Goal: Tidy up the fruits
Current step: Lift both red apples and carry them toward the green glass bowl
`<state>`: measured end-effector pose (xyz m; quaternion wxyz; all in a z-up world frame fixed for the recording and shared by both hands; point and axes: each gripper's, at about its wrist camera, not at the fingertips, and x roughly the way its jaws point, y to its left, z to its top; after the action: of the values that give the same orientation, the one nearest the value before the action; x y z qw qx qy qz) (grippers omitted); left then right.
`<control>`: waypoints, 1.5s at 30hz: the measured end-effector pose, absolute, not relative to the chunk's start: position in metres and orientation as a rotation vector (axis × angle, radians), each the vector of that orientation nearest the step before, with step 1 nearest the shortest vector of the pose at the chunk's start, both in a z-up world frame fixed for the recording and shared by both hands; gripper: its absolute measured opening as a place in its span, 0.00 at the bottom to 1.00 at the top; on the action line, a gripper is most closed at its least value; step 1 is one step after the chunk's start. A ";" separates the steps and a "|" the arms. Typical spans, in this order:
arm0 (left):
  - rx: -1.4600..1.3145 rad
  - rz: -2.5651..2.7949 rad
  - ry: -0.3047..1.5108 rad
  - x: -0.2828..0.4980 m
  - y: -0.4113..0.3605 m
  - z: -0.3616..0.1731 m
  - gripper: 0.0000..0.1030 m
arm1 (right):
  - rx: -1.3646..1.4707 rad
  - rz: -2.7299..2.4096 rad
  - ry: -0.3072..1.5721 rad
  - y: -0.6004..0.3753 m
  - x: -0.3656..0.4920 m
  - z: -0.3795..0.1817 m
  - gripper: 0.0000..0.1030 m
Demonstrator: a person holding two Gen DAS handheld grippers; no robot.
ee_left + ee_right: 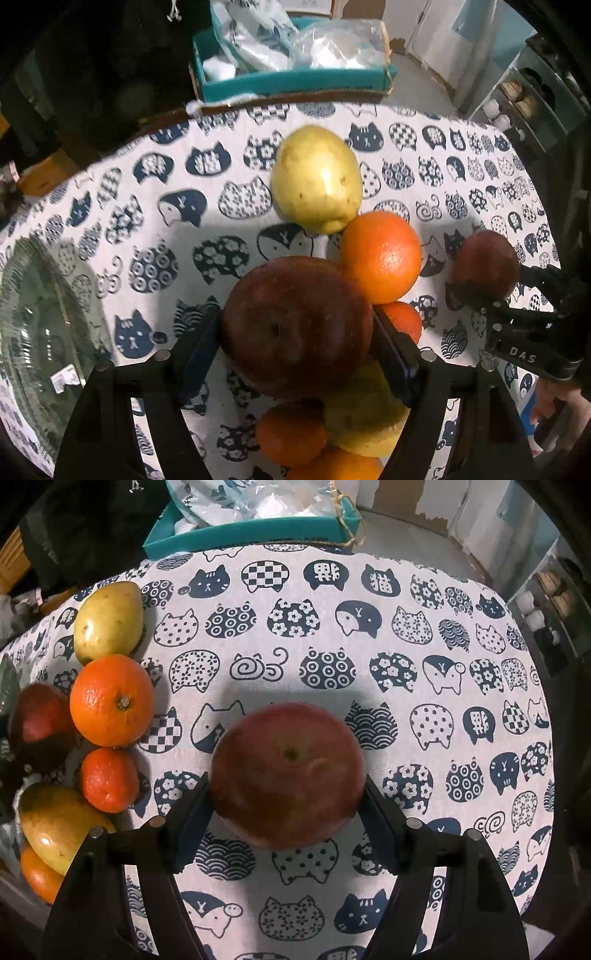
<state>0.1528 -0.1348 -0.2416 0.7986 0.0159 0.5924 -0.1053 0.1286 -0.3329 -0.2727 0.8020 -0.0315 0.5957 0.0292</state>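
Both claws had fruit in them. The left claw [297, 336] was clamped on a dark red apple [295, 325] at lower centre of its view, lifted over the fruit pile. The right claw [288, 797] was pinching a second red apple [288, 775] dead centre of its frame, low over the cat-print surface [424, 590]; whether it touched the cloth couldn't be told.

Progress-wise, it looked early. Most of the fruit was lined up loose on the cloth: a pear [109, 622] upper left in the right view, a big orange [112, 699] just below it, a small tangerine [109, 779] under that, then another pear [55, 823] and an orange [38, 875] at lower left. A glass bowl [40, 332] sat at the left edge of the left view and looked empty, probably the destination.

The hard parts: the bowl was cut off by the frame, the fruit beneath the left apple was mostly hidden, and the teal box [295, 79] up top held only blurry plastic bags.
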 end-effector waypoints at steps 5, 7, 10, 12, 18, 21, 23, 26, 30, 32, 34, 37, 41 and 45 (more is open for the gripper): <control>0.055 -0.201 1.212 0.146 -0.130 -0.224 0.78 | -0.085 0.037 1.217 -0.329 0.121 -0.263 0.72; 0.048 -0.193 1.200 0.144 -0.126 -0.219 0.78 | -0.085 0.037 1.191 -0.327 0.120 -0.255 0.72; 0.045 -0.183 1.176 0.140 -0.122 -0.209 0.78 | -0.086 0.037 1.153 -0.324 0.119 -0.240 0.72; 0.048 -0.170 1.155 0.136 -0.118 -0.201 0.78 | -0.087 0.041 1.129 -0.320 0.117 -0.230 0.72; 0.037 -0.143 1.103 0.127 -0.105 -0.177 0.78 | -0.101 0.045 1.070 -0.309 0.112 -0.201 0.72; 0.033 -0.131 1.076 0.122 -0.099 -0.166 0.78 | -0.094 0.048 1.044 -0.304 0.110 -0.188 0.72; 0.033 -0.124 1.053 0.118 -0.095 -0.158 0.78 | -0.093 0.050 1.025 -0.302 0.107 -0.179 0.72; 0.024 -0.118 1.026 0.113 -0.089 -0.146 0.78 | -0.103 0.053 0.995 -0.296 0.104 -0.165 0.72; 0.008 -0.109 0.995 0.106 -0.079 -0.132 0.78 | -0.111 0.063 0.954 -0.289 0.099 -0.147 0.72; 0.007 -0.100 0.973 0.102 -0.073 -0.124 0.78 | -0.101 0.072 0.936 -0.285 0.097 -0.137 0.72; 0.004 -0.093 0.959 0.097 -0.068 -0.118 0.78 | -0.092 0.083 0.917 -0.281 0.095 -0.127 0.72; -0.007 -0.082 0.938 0.093 -0.058 -0.110 0.78 | -0.082 0.100 0.892 -0.274 0.092 -0.114 0.72; -0.005 -0.048 0.912 0.085 -0.041 -0.100 0.78 | -0.077 0.132 0.858 -0.260 0.089 -0.097 0.72; -0.029 -0.031 0.897 0.077 -0.023 -0.091 0.78 | -0.083 0.161 0.828 -0.244 0.088 -0.083 0.72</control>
<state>0.0771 -0.0232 -0.0913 0.9010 -0.0142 0.4334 -0.0148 0.0879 -0.2440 -0.0834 0.9115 -0.0401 0.4017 0.0783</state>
